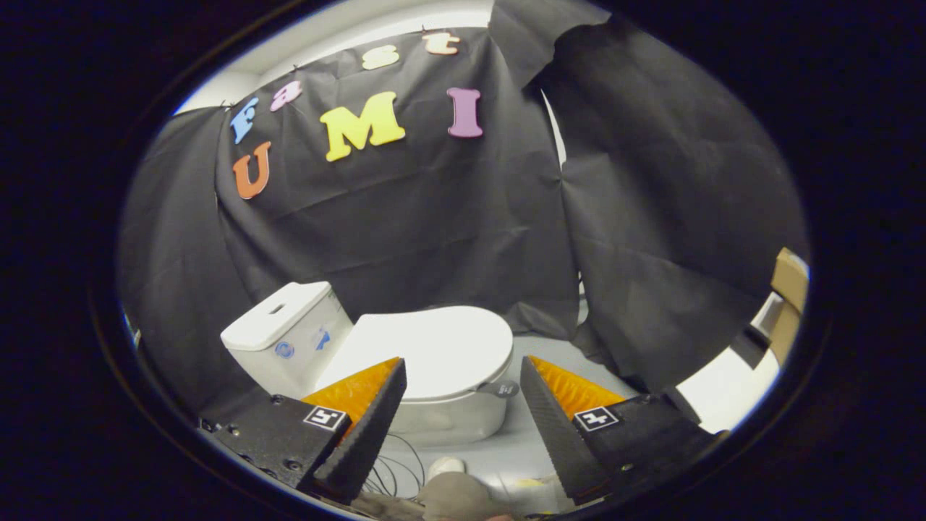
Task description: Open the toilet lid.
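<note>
A small white toilet [434, 412] stands on the grey floor just ahead of my fingers, its tank [286, 340] toward the left. Its white lid [427, 347] lies flat and closed on the bowl. A small grey tab [501, 389] sticks out from the lid's right front rim. My gripper [463, 376] is open, its orange-and-black fingers [365, 412] spread wide with nothing between them. The left fingertip overlaps the lid's near edge in the view; whether it touches, I cannot tell. The right finger [561, 416] sits just right of the tab.
Black cloth [448, 217] hangs close behind the toilet and to the right. Thin dark cables [394, 470] and a small white round object [445, 467] lie on the grey floor [532, 434] below the fingers. A cardboard box [788, 289] shows far right.
</note>
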Motion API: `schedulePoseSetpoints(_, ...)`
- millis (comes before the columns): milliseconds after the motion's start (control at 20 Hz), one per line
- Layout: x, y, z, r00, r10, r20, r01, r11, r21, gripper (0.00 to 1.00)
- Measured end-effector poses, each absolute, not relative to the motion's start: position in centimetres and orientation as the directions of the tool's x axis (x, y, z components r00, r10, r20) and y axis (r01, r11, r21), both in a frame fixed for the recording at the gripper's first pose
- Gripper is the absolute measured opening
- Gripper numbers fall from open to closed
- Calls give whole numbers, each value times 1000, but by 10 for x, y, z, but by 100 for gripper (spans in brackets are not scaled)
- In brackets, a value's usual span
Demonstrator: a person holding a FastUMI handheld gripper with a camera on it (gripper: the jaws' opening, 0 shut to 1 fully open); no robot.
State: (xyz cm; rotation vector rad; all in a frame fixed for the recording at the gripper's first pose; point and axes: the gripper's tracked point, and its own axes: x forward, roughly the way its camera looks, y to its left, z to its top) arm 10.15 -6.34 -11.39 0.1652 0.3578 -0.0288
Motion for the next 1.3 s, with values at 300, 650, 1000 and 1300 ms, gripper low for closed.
schedulePoseSetpoints(300, 149, -88, -164, 863, 10, -504, 105, 974, 198, 99)
schedulePoseSetpoints(650, 198, -126, -228, 736, 16, -676, 206, 947, 246, 98)
schedulePoseSetpoints(1000, 226, -145, -277, 639, 122, -760, 273, 887, 372, 95)
schedulePoseSetpoints(1300, 243, -147, -304, 606, 199, -770, 334, 815, 473, 84)
